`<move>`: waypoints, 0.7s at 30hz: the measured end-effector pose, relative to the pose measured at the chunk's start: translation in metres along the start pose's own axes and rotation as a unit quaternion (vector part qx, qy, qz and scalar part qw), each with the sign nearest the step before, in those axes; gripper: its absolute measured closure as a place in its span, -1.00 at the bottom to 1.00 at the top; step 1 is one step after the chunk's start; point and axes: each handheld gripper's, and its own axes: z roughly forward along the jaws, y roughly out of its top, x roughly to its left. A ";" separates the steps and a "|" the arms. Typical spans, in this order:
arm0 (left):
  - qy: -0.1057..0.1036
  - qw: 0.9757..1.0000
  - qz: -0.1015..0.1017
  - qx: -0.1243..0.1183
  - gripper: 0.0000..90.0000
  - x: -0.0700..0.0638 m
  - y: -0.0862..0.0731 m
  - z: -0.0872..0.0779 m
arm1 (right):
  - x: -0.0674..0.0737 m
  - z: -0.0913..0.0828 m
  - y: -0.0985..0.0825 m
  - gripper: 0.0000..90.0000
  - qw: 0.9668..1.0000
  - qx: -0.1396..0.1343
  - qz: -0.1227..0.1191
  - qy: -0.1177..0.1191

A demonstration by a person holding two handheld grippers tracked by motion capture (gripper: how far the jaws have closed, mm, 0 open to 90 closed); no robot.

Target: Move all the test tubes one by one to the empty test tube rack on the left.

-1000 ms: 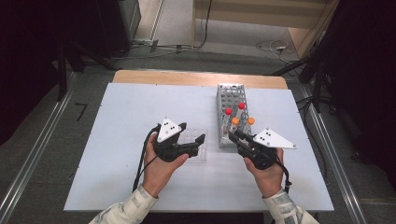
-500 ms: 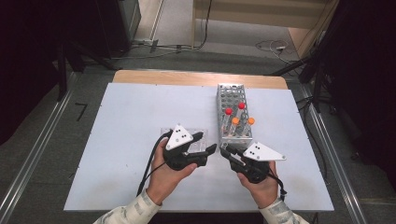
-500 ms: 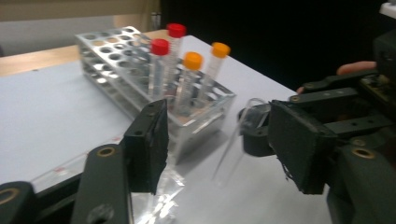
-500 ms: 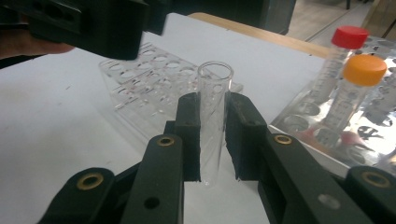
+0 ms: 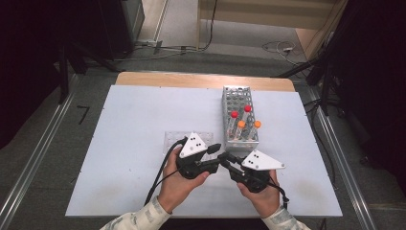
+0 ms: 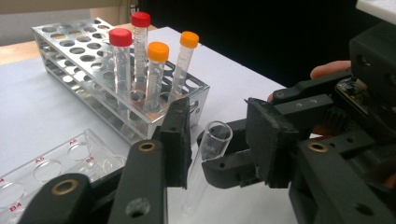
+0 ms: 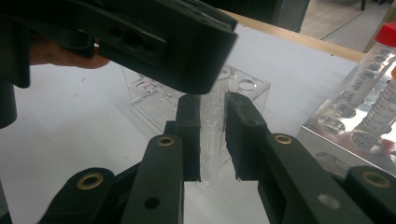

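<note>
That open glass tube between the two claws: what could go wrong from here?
The right gripper pinches the uncapped clear tube, and the left gripper, whose jaws have just been closing, brackets its open top. Squeezing from both sides could crack it. A tug might also swing it into the metal rack of capped tubes.

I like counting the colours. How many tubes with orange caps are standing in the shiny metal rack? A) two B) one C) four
A: two orange-capped tubes stand in the metal rack beside two red-capped tubes.
</note>
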 end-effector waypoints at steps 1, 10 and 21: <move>0.002 1.000 0.002 0.002 0.42 0.000 0.000 0.001 | 0.001 0.001 0.000 0.63 1.000 0.000 -0.001 0.000; 0.009 1.000 0.002 0.012 0.54 0.001 -0.003 0.004 | 0.002 0.002 0.001 0.63 1.000 -0.005 -0.004 -0.007; 0.010 1.000 -0.003 0.015 0.70 0.004 -0.004 0.003 | 0.004 0.003 0.000 0.63 1.000 -0.004 -0.004 -0.006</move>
